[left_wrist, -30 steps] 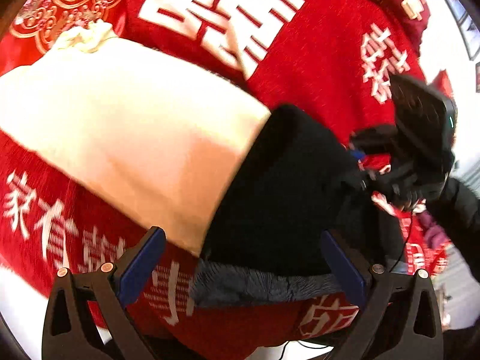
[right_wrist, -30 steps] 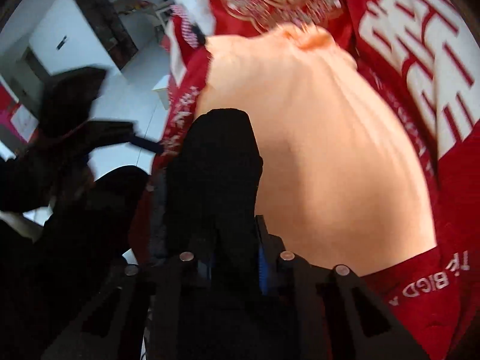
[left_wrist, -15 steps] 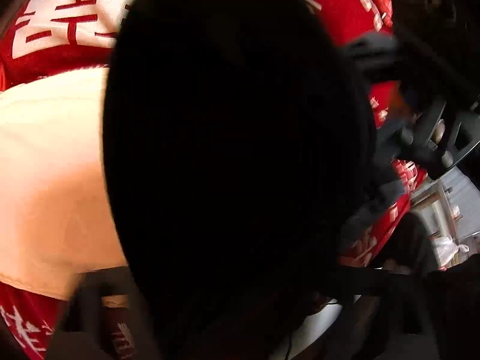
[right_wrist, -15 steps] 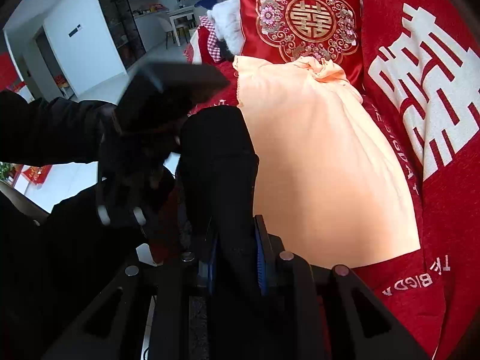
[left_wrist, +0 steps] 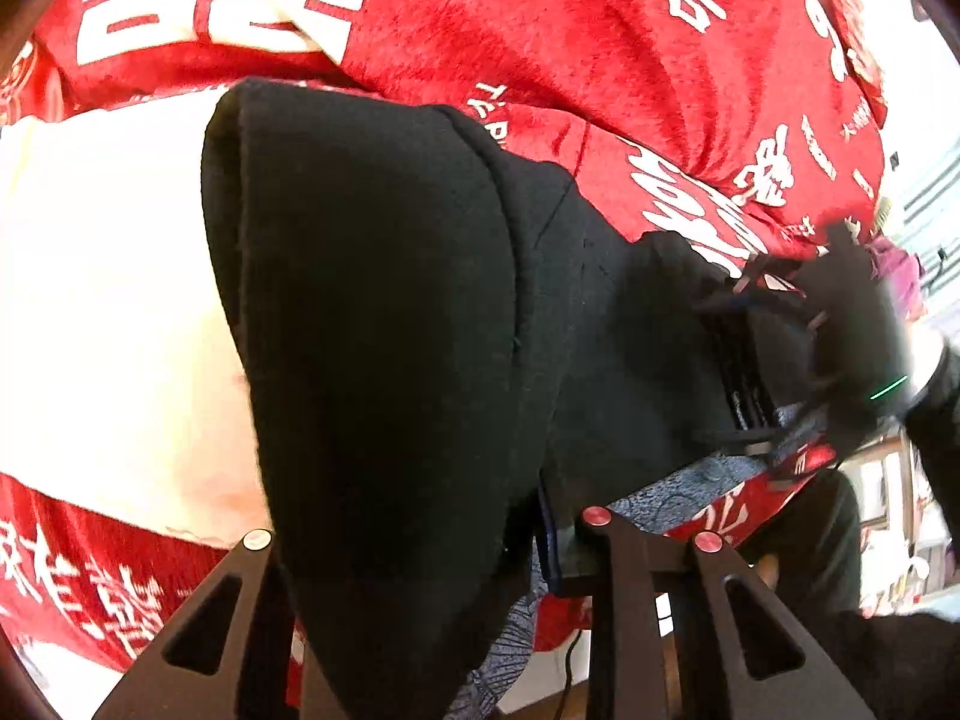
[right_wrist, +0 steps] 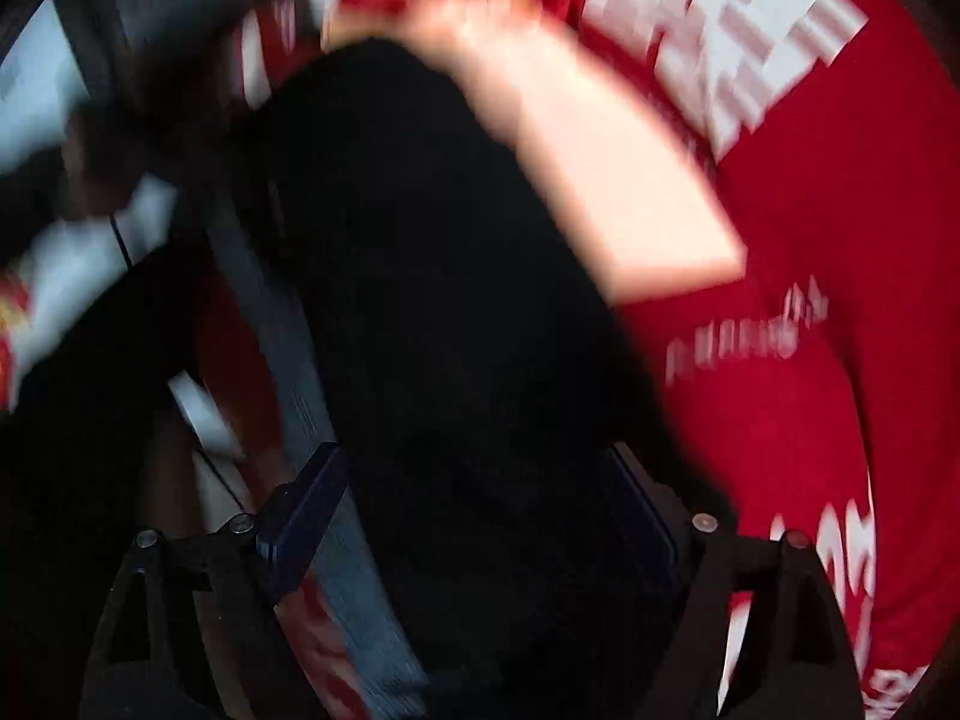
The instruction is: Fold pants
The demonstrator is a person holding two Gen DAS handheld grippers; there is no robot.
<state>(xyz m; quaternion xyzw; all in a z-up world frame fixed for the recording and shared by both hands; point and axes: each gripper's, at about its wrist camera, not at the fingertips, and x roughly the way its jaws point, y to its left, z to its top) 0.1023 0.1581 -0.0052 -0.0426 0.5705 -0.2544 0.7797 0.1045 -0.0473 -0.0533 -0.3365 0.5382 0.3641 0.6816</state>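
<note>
— Black pants (left_wrist: 384,312), thick matte fabric, bunched into a folded bundle with a rounded doubled edge and a stitched seam showing.

— And placed where?

— Draped over a pale peach cloth and red plush cover with white characters, grey fleecy lining peeking out below. Blurred in the right wrist view, a dark mass (right_wrist: 456,312) filling the centre.

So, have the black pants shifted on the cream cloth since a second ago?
Yes. In the left wrist view the black pants now reach further left over the cream cloth, covering more of it.
</note>
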